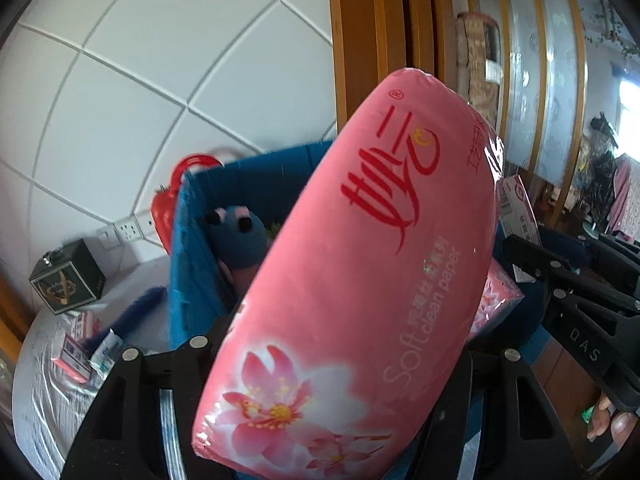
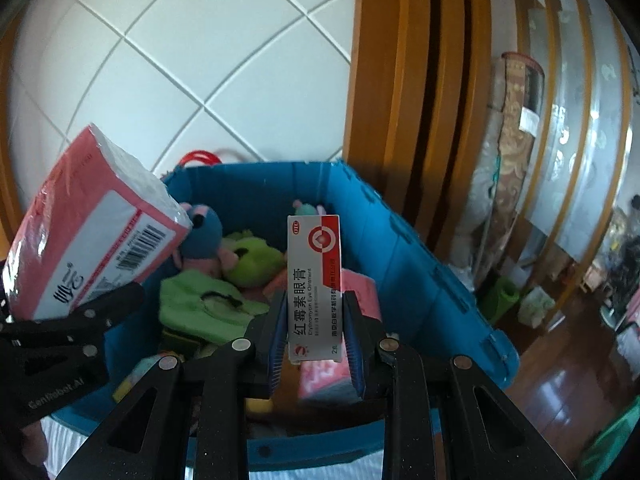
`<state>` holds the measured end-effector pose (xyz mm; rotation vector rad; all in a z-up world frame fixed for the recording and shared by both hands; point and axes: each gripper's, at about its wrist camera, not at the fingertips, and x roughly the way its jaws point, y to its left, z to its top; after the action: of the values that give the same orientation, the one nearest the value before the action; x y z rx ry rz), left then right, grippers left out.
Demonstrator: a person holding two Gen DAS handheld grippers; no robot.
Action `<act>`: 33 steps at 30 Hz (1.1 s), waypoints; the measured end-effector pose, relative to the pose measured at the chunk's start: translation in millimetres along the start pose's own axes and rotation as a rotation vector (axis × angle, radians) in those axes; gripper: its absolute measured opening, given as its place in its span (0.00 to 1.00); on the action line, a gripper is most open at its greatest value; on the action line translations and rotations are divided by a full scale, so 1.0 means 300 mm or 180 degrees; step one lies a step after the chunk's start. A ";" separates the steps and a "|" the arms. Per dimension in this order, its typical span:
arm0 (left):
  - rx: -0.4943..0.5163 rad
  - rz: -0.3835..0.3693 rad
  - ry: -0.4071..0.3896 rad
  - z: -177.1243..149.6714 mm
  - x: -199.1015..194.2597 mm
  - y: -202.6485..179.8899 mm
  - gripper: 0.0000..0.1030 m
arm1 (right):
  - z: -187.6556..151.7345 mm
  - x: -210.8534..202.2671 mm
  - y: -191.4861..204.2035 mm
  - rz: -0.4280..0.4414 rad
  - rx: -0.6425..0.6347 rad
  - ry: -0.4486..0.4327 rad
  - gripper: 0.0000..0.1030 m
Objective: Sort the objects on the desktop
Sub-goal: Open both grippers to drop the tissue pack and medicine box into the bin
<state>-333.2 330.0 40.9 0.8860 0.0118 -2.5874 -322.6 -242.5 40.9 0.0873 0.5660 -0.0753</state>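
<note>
My left gripper [image 1: 344, 344] is shut on a pink tissue pack [image 1: 352, 264] and holds it up over the near rim of the blue bin [image 1: 188, 280]. The pack also shows at the left of the right wrist view [image 2: 88, 224], with the left gripper [image 2: 60, 340] under it. My right gripper [image 2: 314, 320] is shut on a white and red ointment box [image 2: 314, 280], held upright above the blue bin [image 2: 420, 280]. In the bin lie a blue plush toy [image 2: 204, 236], a green plush toy [image 2: 252, 260] and pink packs [image 2: 360, 292].
A dark square box [image 1: 68, 280], small cartons [image 1: 76, 356] and a blue fuzzy item [image 1: 136, 312] lie on the white cloth left of the bin. A red handle [image 1: 180, 184] stands behind the bin by the tiled wall. A wooden door frame [image 2: 400, 100] stands to the right.
</note>
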 end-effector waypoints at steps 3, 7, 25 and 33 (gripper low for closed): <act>-0.0029 0.0035 0.0147 0.004 0.048 -0.017 0.61 | -0.016 0.036 -0.011 0.0049 -0.0012 0.0075 0.25; -0.0084 0.0026 0.0356 -0.002 0.107 -0.026 0.61 | -0.032 0.088 -0.011 0.0120 -0.0040 0.0182 0.25; -0.0176 0.0186 0.0521 -0.005 0.149 -0.033 0.81 | -0.044 0.213 0.015 0.0203 -0.0242 0.0379 0.25; -0.0207 0.0259 0.0525 -0.010 0.143 -0.017 0.81 | -0.048 0.197 0.017 0.0196 -0.0230 0.0343 0.49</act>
<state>-364.2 319.1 12.7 1.0509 0.1037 -2.4187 -280.0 -238.7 -2.5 0.0385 0.6726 0.0100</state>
